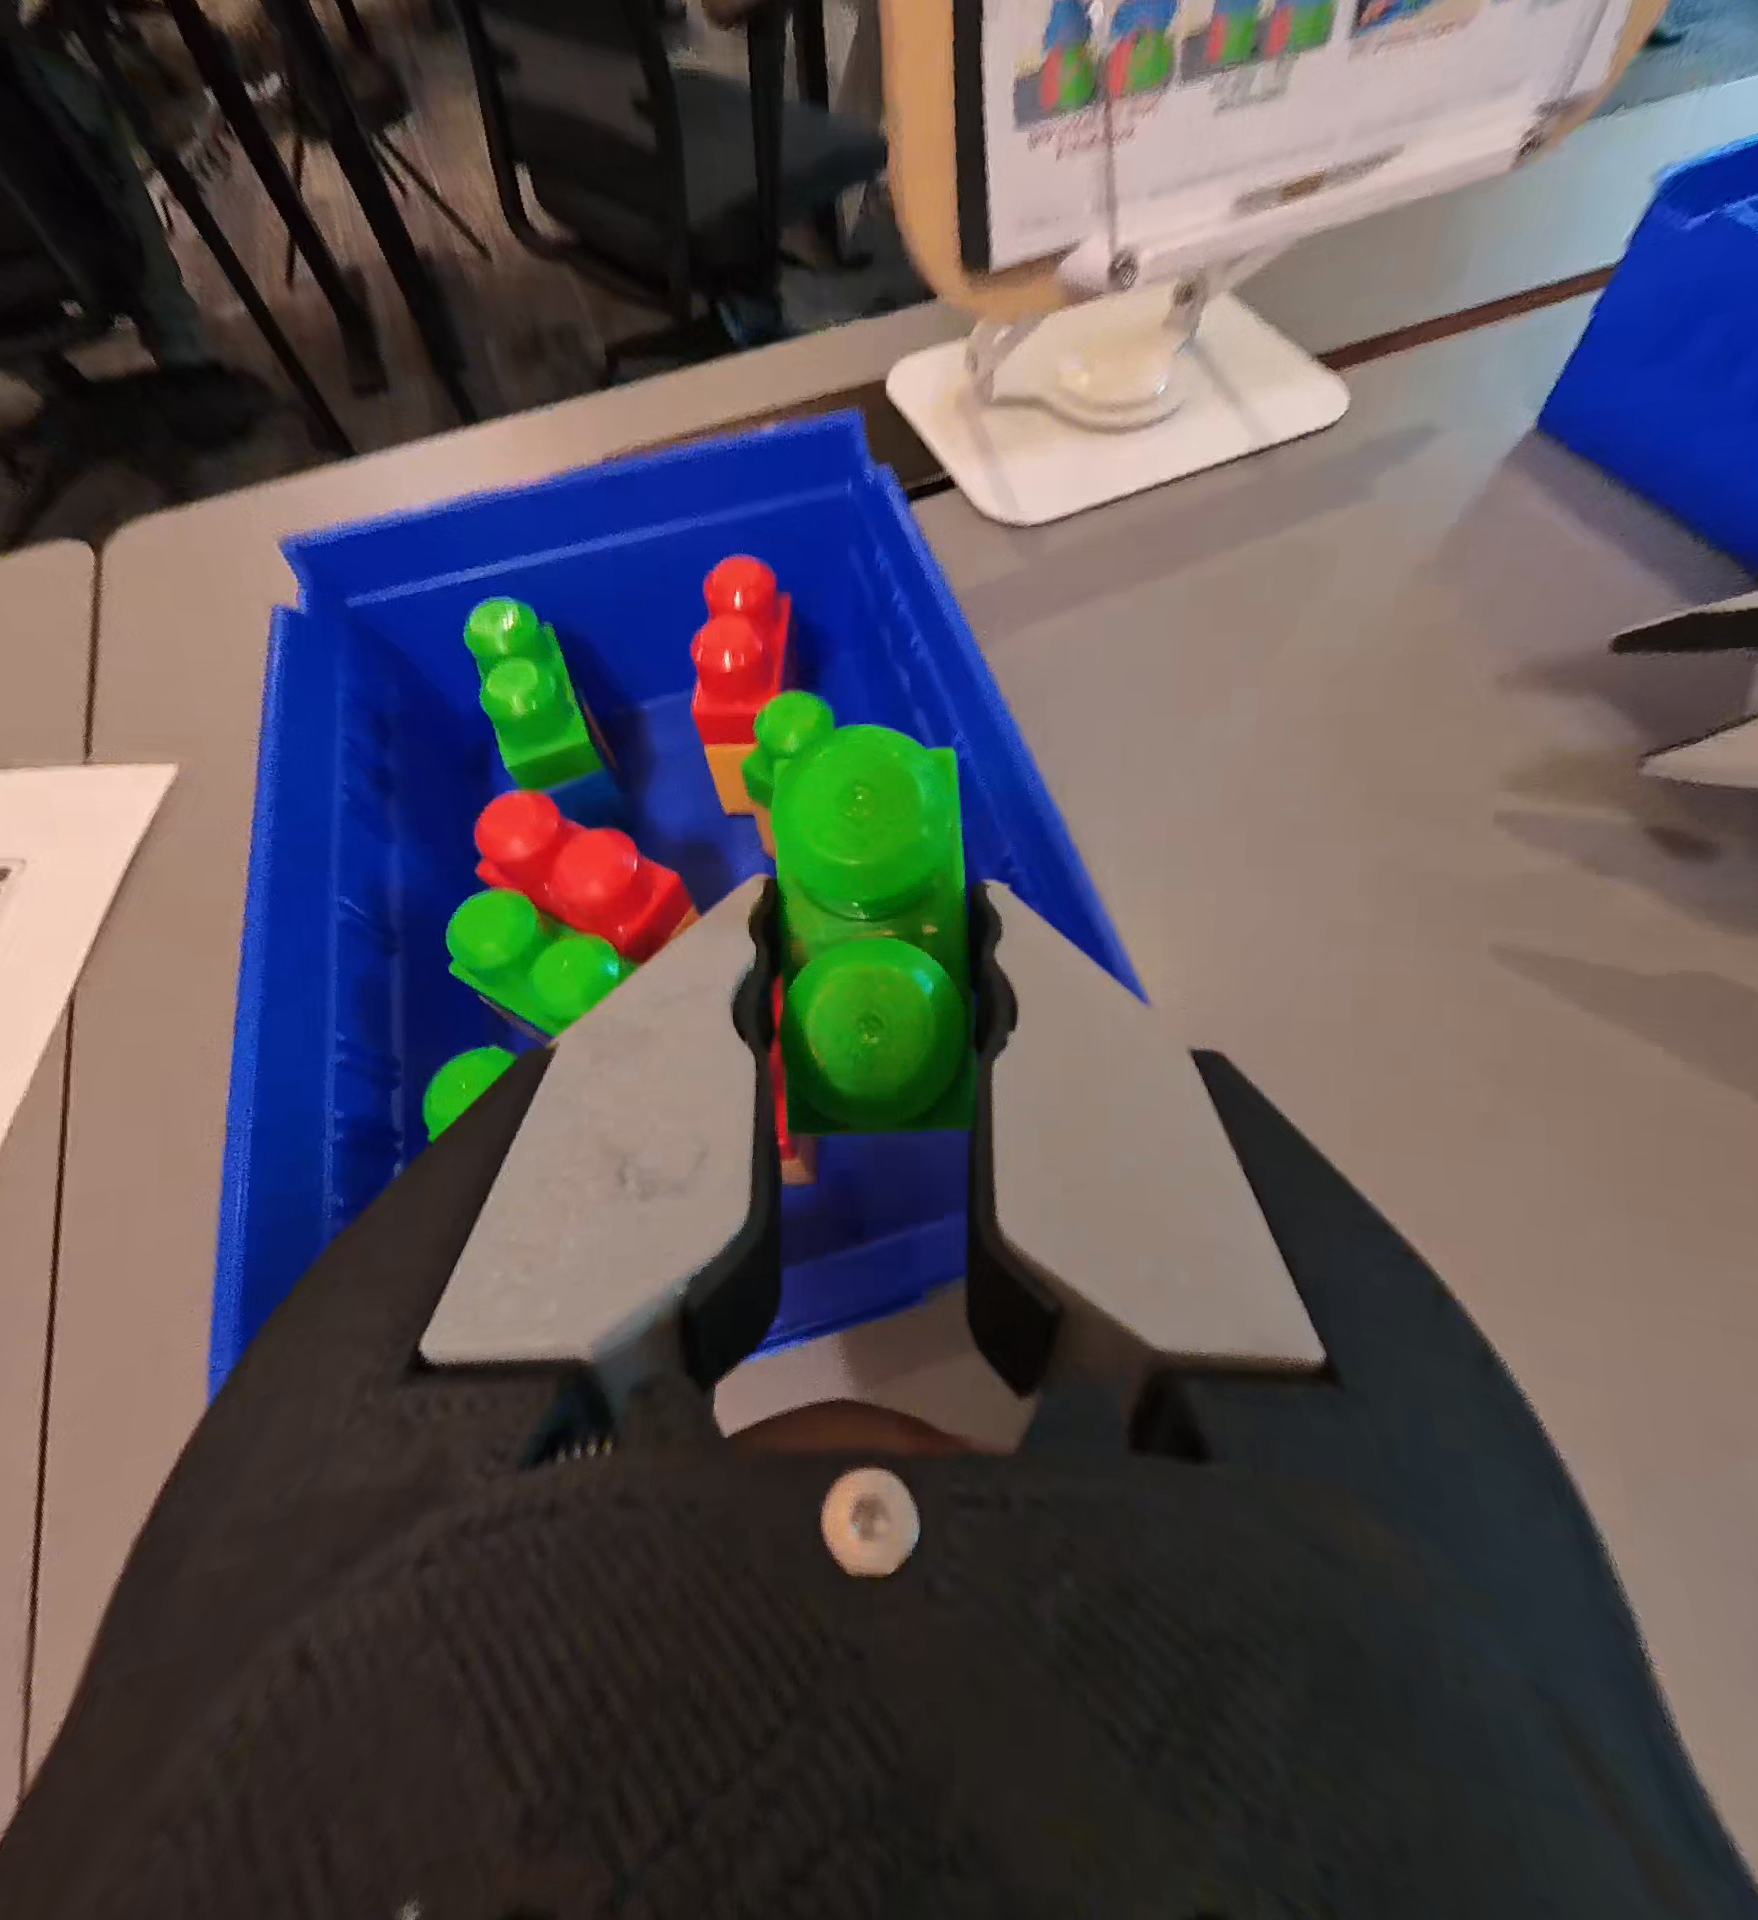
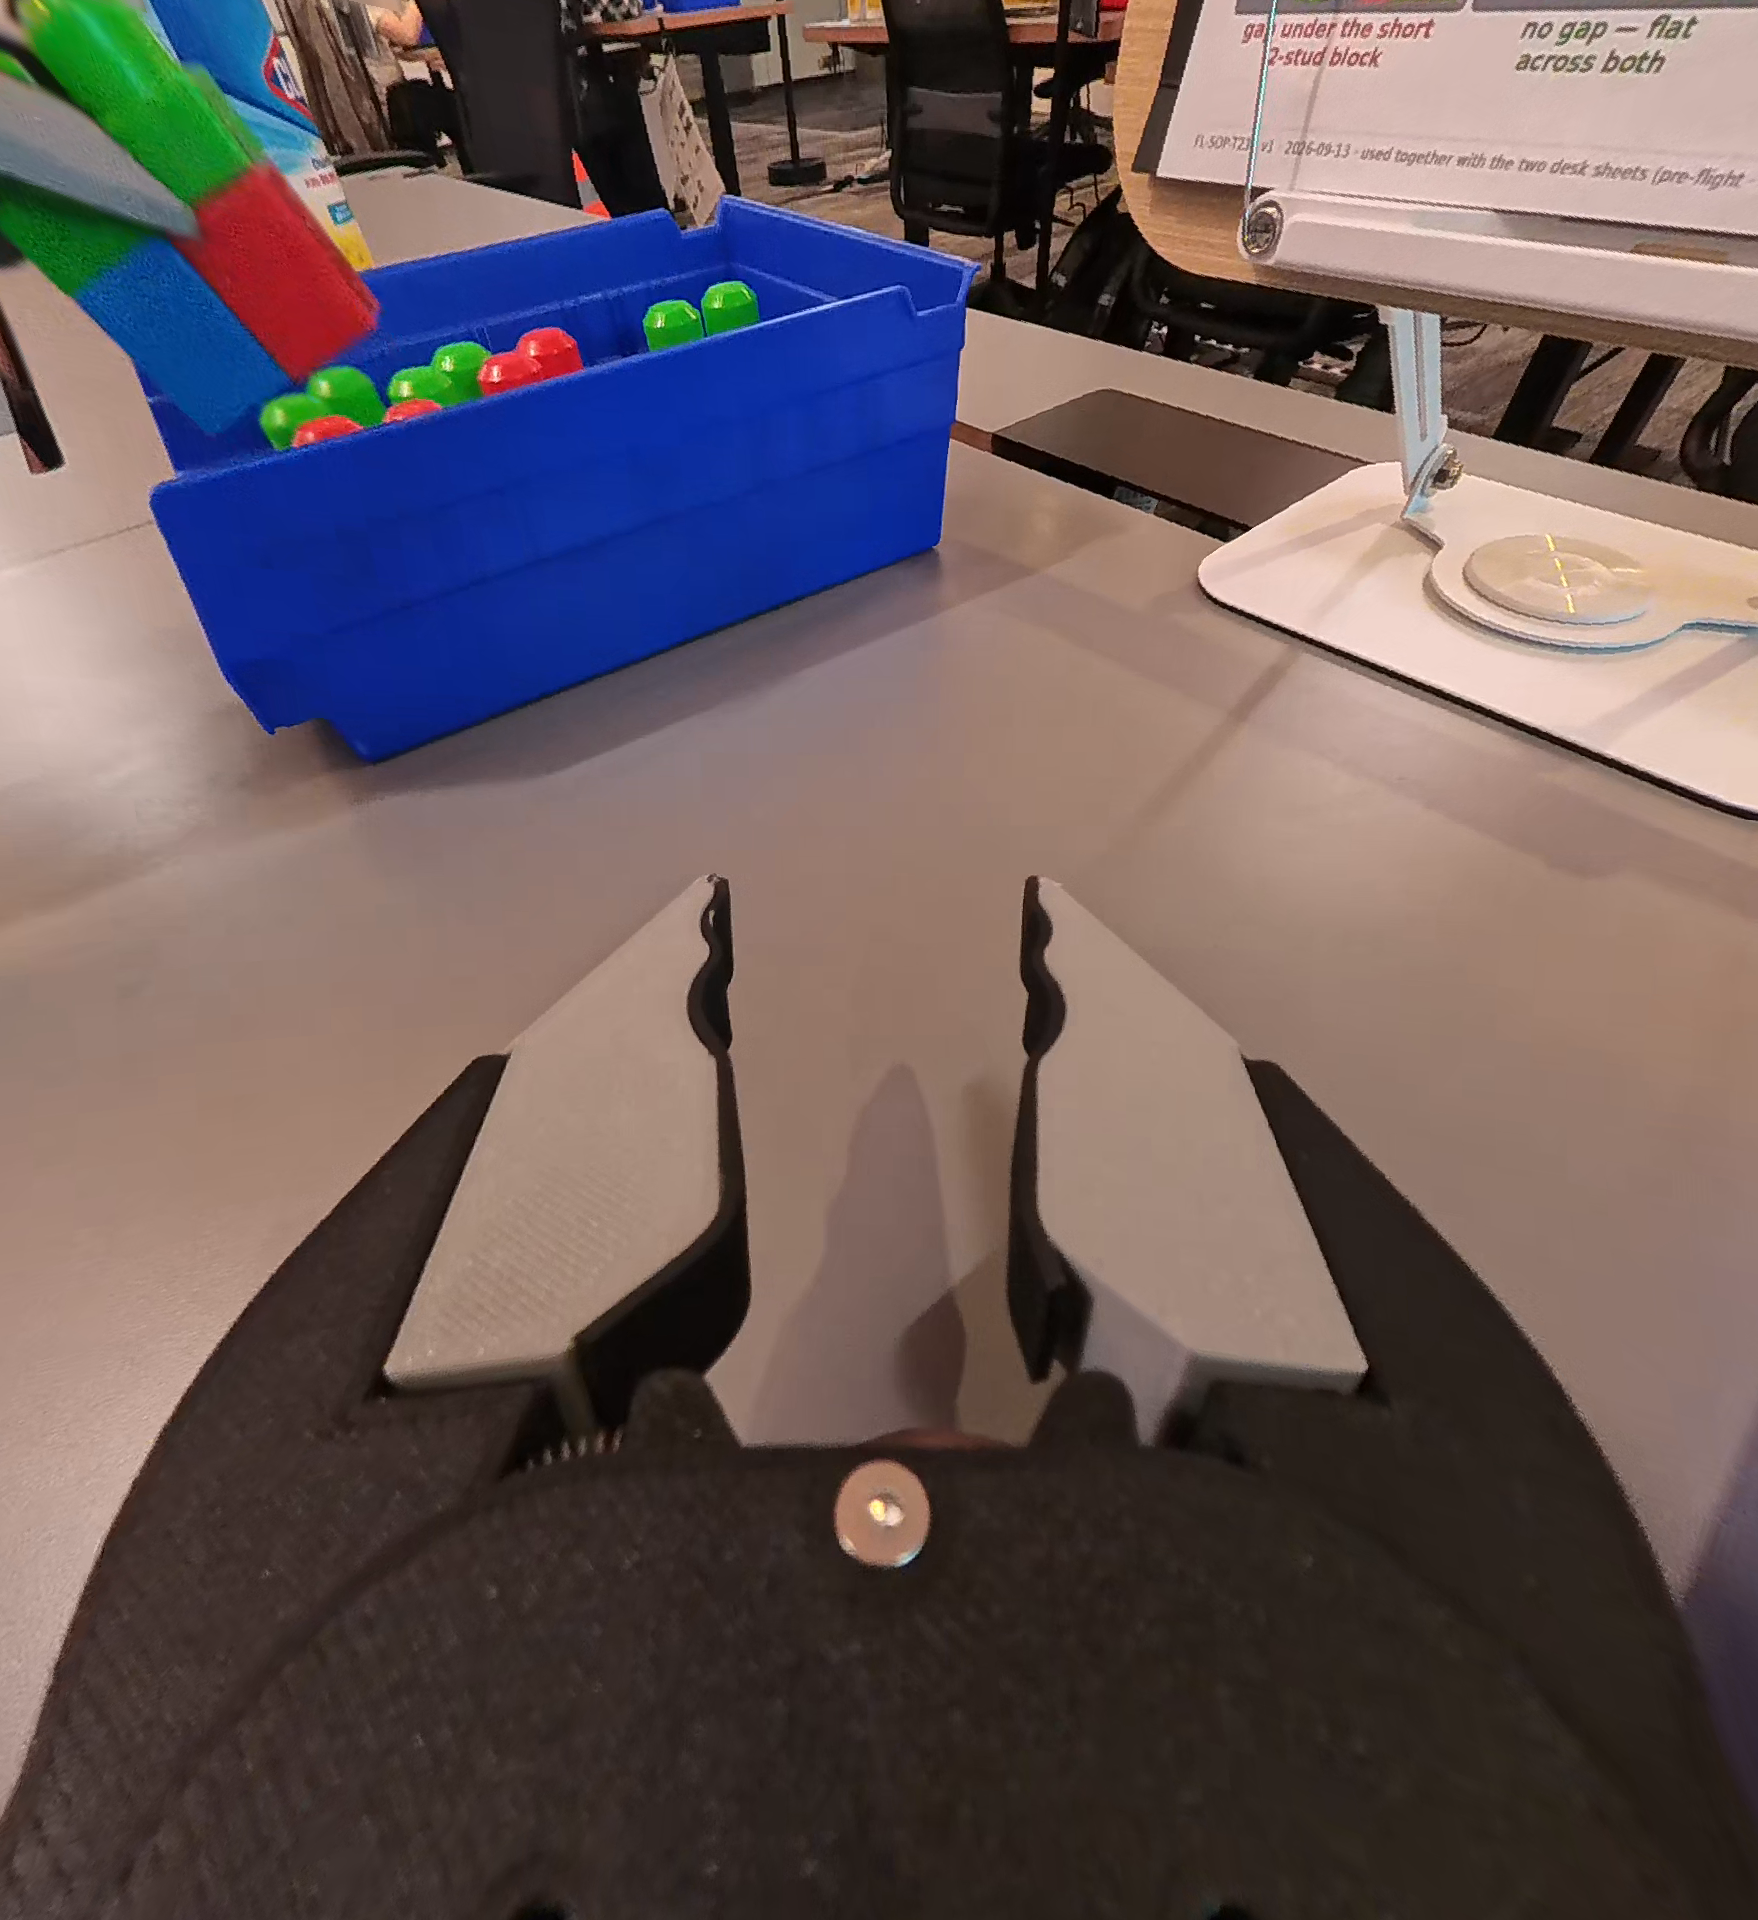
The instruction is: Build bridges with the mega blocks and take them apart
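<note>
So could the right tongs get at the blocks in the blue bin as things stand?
Probably yes. The right tongs are open and empty over bare table, and the blue bin is open-topped. The left tongs, holding a block stack above its near corner, might crowd that end.

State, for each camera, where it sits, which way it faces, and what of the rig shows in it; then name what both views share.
Left wrist view: sits on the left gripper, looking steeply down into the blue plastic bin of red and green blocks; its grey fingers clamp a green two-stud block.
Right wrist view: sits on the right gripper, low over the grey table, facing forward; its fingers are apart and empty.
Shared: the bin, the held block stack, the white stand base; each shows the other gripper.
</note>
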Action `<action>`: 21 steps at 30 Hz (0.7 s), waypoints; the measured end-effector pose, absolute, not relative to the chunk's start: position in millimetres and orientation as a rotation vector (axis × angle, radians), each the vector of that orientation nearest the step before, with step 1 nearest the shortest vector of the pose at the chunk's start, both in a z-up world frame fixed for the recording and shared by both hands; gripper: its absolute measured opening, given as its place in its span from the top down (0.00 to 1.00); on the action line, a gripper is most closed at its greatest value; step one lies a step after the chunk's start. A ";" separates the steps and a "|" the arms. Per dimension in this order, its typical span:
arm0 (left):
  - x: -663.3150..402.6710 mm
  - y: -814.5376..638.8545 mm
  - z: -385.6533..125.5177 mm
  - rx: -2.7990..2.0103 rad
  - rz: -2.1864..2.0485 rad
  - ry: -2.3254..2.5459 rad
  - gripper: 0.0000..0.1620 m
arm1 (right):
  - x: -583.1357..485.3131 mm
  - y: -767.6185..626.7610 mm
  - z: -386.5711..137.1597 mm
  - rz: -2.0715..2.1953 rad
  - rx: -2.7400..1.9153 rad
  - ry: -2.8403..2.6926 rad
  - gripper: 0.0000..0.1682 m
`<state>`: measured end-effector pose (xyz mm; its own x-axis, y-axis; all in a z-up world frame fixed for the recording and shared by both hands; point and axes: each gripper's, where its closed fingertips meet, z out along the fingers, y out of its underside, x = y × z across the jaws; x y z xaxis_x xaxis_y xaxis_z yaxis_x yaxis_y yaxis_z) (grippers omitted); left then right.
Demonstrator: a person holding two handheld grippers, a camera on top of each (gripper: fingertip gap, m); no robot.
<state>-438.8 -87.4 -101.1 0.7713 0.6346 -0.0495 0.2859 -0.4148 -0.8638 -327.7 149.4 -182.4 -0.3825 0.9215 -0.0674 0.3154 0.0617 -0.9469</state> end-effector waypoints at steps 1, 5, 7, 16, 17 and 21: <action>-433.8 -84.5 -92.1 -2.001 0.472 -0.668 0.79 | -327.5 149.3 -182.3 1.332 -1.237 -1.758 0.68; -393.5 -52.6 -65.7 -1.986 0.405 -0.480 0.79 | -324.9 145.3 -175.6 1.373 -1.206 -1.758 0.67; -366.3 -29.0 -65.3 -2.009 0.337 -0.347 0.79 | -318.8 134.1 -161.6 1.474 -1.126 -1.758 0.64; -266.5 59.9 -121.2 -2.121 -0.239 0.094 0.79 | -263.4 70.6 -123.2 1.946 -0.747 -1.972 0.57; -262.0 65.1 -125.3 -2.118 -0.279 0.122 0.79 | -264.7 68.8 -128.8 1.919 -0.755 -1.999 0.57; -257.7 77.7 -139.7 -2.132 -0.295 0.208 0.79 | -266.8 62.9 -158.9 1.751 -0.764 -2.160 0.74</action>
<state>-257.7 77.7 -139.7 0.9566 -0.2612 0.1296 -0.0346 -0.5433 -0.8388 -266.8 62.9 -158.9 -0.8288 0.5453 -0.1258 0.2357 0.1363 -0.9622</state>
